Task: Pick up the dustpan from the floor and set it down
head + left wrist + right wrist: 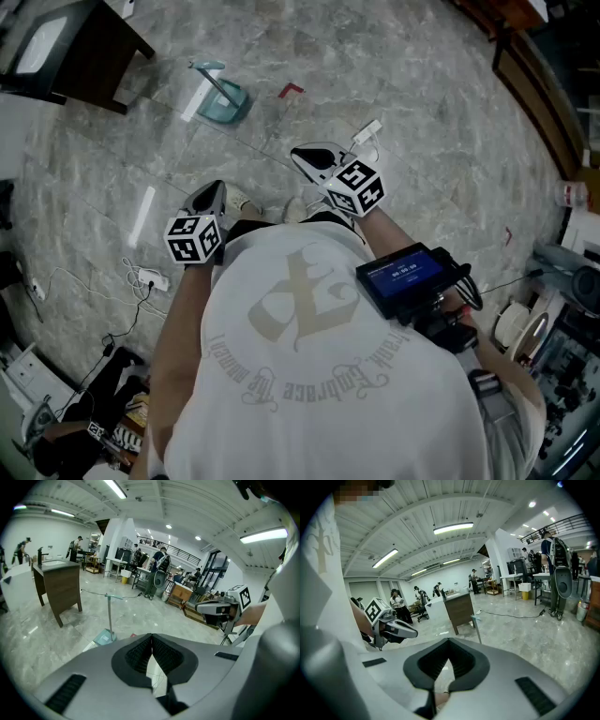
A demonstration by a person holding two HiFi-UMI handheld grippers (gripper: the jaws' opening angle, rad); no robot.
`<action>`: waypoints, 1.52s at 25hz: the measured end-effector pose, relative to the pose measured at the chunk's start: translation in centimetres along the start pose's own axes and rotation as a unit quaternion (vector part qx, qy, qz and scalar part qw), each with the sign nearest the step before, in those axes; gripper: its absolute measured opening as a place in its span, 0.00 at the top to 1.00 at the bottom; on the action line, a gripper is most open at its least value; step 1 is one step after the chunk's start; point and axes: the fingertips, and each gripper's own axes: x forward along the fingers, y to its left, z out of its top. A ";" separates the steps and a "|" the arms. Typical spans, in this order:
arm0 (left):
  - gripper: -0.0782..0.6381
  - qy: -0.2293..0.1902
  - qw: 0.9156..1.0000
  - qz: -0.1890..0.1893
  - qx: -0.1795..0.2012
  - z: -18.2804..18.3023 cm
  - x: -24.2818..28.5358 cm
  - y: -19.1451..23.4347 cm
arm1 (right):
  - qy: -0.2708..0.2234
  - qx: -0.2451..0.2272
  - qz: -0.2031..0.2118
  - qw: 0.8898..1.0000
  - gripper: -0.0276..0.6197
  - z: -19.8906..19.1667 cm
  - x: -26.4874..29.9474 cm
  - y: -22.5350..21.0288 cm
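The teal dustpan stands on the marble floor ahead of me, its long handle upright. In the left gripper view the dustpan sits just beyond the jaws to the left. In the right gripper view only its handle top shows above the jaws. My left gripper is shut and holds nothing; its jaws meet. My right gripper is also shut and holds nothing. Both are held up in front of my chest, well short of the dustpan.
A dark wooden cabinet stands at the far left, close to the dustpan. A white power strip with cables lies on the floor at left. A small red piece lies right of the dustpan. Benches and people fill the background.
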 end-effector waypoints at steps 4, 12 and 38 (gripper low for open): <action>0.87 0.006 1.000 -0.003 0.001 -1.6 0.7 -1.6 | -0.005 0.005 -0.001 1.000 0.93 -1.5 -0.9 -0.5; 0.87 0.015 1.000 -0.007 0.013 -2.0 1.1 -2.5 | -0.017 0.031 -0.013 0.999 0.93 -2.8 -1.9 -1.3; 0.87 -0.022 1.000 0.005 0.005 2.6 -0.4 0.6 | 0.001 0.016 -0.032 0.999 0.93 2.0 0.0 -2.1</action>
